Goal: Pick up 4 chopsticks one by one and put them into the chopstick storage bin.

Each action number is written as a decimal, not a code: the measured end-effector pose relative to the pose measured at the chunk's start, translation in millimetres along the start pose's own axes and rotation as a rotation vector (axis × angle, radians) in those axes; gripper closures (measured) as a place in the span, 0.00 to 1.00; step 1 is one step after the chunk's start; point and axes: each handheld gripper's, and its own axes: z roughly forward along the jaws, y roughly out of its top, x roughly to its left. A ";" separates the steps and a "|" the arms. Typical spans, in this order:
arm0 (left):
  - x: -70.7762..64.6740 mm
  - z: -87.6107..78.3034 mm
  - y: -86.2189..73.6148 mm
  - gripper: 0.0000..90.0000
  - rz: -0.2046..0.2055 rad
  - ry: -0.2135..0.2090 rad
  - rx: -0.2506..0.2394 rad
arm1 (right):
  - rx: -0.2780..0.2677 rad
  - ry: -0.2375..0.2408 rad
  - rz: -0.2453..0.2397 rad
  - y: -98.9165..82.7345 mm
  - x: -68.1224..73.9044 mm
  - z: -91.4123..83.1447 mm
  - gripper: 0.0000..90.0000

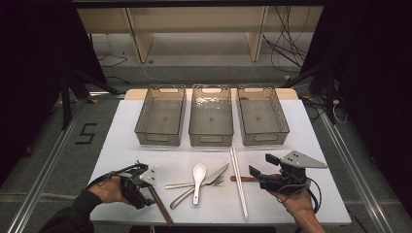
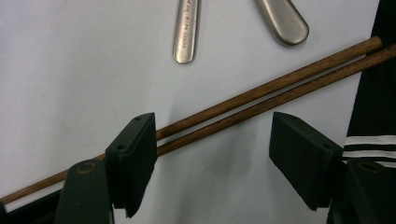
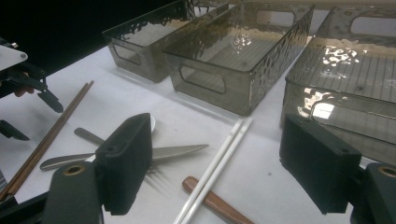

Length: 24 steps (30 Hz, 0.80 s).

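brown chopsticks [image 2: 261,95]: ends cut off by frame edges | fork [image 3: 156,177]: mostly hidden behind claw pad

A lab recording set-up is suggested rather than a home. A white-covered table [image 1: 311,145] is flanked by black drapes [image 1: 374,73], with loose cables [image 1: 286,43] trailed on the floor at 1 o'clock and a taped numeral [image 1: 86,133] at 9 o'clock.
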 end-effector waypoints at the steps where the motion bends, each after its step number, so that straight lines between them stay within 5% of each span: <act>1: 0.2 0.7 -0.3 0.35 0.005 -0.002 0.008 | 0.000 0.001 -0.001 0.0 -0.1 0.3 0.29; 24: 0.9 8.8 2.0 0.40 0.073 -0.048 0.034 | 0.013 -0.005 0.000 -0.5 0.0 1.4 0.30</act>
